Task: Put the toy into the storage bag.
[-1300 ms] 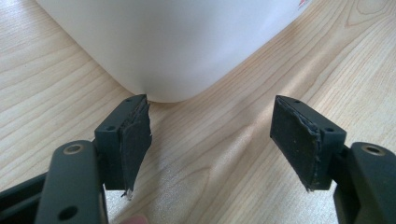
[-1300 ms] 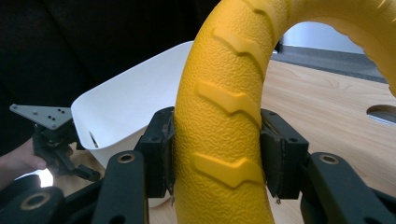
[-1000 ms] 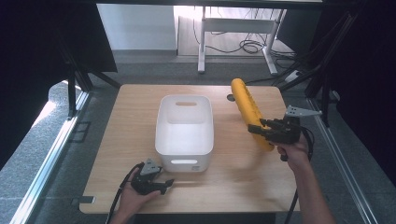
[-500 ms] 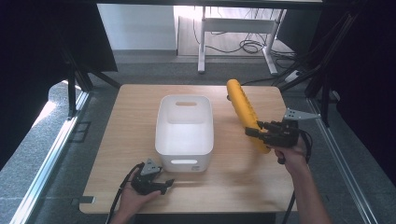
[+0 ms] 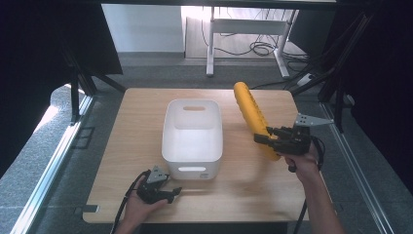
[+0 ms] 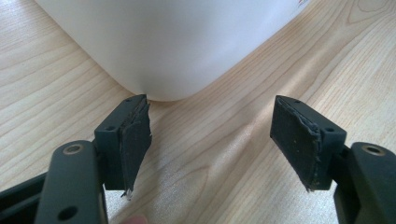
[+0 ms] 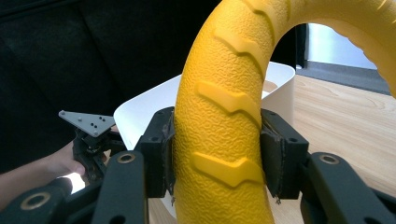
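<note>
1. Right gripper (image 5: 267, 139) held above the right part of the light wooden worktop (image 5: 141, 122), with its black fingers (image 7: 161, 154) pinching the yellow textured rubber ring with raised tread marks (image 7: 224, 121) from both sides.
2. Yellow ring lifted off the worktop and tilted in the high view (image 5: 251, 114), upper end toward the far edge, lower end between the fingers; just beside the right wall of the white rectangular plastic bin with handle slots (image 5: 192, 134), not touching it as far as visible.
3. In the right gripper view, white bin (image 7: 280, 79) seen behind the ring, left gripper farther off at the left (image 7: 91, 135).
4. Left gripper (image 5: 168, 192) resting low at the near edge of the worktop, in front of the near left corner of the bin.
5. Fingers (image 6: 135, 140) of the left gripper spread wide, holding nothing; rounded corner of the bin (image 6: 173, 46) just beyond them, bare wood (image 6: 219, 154) between.
</note>
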The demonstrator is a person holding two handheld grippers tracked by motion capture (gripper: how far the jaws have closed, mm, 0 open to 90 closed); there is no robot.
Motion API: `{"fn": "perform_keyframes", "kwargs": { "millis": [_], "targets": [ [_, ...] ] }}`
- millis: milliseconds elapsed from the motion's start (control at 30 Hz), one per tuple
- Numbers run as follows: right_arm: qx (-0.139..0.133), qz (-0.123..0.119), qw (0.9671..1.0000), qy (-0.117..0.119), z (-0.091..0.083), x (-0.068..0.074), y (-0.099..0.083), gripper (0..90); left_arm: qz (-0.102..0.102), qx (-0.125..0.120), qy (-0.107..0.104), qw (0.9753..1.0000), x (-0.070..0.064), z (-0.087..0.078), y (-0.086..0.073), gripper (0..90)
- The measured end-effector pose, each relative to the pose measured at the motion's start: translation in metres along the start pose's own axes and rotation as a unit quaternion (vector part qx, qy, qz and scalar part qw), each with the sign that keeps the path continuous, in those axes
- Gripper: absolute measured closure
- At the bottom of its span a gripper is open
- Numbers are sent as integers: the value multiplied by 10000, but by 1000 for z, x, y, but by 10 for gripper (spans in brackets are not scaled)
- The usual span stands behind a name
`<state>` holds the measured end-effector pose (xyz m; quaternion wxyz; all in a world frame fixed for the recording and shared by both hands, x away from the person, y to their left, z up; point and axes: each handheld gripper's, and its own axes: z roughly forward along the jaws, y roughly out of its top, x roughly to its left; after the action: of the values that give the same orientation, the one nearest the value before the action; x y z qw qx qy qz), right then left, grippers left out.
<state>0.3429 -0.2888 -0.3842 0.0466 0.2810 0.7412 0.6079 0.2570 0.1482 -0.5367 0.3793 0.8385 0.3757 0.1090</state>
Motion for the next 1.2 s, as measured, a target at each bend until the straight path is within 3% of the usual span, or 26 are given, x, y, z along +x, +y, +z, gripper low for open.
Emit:
{"fn": "perform_keyframes", "kwargs": {
  "millis": [1200],
  "targets": [
    [-168,-195,9995,209,6,21,29,516,-6,8,8,10000,0,0,0,288]
  ]
}}
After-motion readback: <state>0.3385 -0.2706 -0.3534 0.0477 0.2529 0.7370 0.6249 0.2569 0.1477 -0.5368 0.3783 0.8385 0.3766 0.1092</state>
